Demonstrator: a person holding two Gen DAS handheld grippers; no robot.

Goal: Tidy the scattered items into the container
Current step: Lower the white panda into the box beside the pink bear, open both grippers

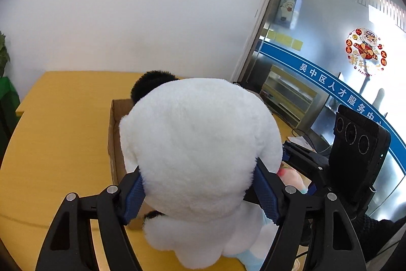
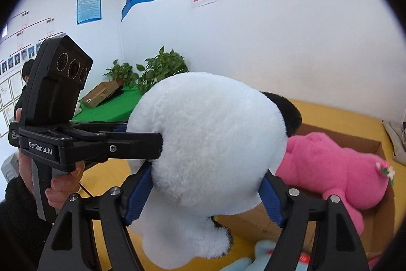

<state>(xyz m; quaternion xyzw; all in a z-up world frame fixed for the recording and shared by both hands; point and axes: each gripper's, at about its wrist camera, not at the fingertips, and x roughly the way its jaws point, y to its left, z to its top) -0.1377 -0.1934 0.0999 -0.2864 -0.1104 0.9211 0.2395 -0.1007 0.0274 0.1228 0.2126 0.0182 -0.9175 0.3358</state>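
Note:
A big white plush toy with black ears (image 1: 198,144) fills both views; it also shows in the right wrist view (image 2: 213,144). My left gripper (image 1: 199,191) is shut on its head from one side. My right gripper (image 2: 206,191) is shut on the same head from the other side. The toy hangs over the near edge of an open cardboard box (image 1: 115,144) on a yellow table (image 1: 58,123). A pink plush toy (image 2: 335,169) lies in the box (image 2: 375,146). The box's inside is mostly hidden by the white toy.
A light blue soft item (image 2: 264,253) lies on the table below the white toy. A green table (image 2: 111,108) with potted plants (image 2: 162,67) and another cardboard box (image 2: 101,93) stands at the left. A white wall is behind the yellow table.

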